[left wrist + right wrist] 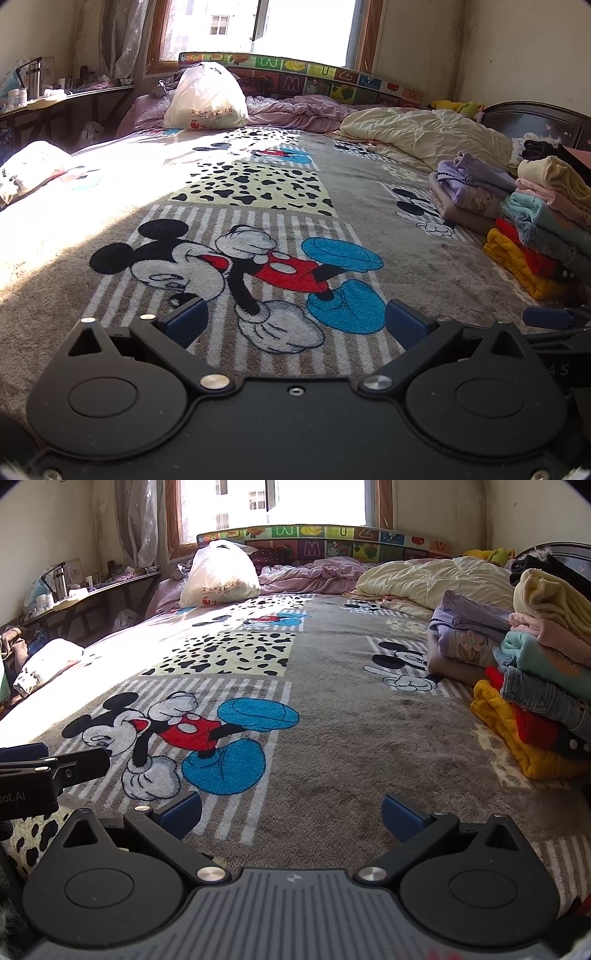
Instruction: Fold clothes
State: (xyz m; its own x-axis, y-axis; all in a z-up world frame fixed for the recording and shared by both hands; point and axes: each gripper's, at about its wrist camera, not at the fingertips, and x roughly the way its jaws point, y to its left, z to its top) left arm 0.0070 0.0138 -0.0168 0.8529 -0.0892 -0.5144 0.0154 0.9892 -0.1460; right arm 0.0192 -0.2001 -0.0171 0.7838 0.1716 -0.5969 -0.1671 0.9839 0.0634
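Observation:
A tall stack of folded clothes (546, 221) (543, 686) stands at the right of the bed, yellow and red at the bottom, cream on top. A lower purple pile (472, 188) (469, 638) lies just beyond it. My left gripper (293, 321) hovers open over the cartoon-mouse blanket (258, 206), nothing between its blue fingers. My right gripper (291, 814) is open too, low over the grey part of the blanket (351, 738), left of the stack. The left gripper shows at the left edge of the right wrist view (55, 771). No loose garment lies between the grippers.
A white plastic bag (207, 98) (219, 576) sits at the far end by a pink sheet and a cream quilt (424, 133). A white bundle (29, 170) lies at the left edge. A cluttered dark desk (66, 99) stands along the left wall under the window.

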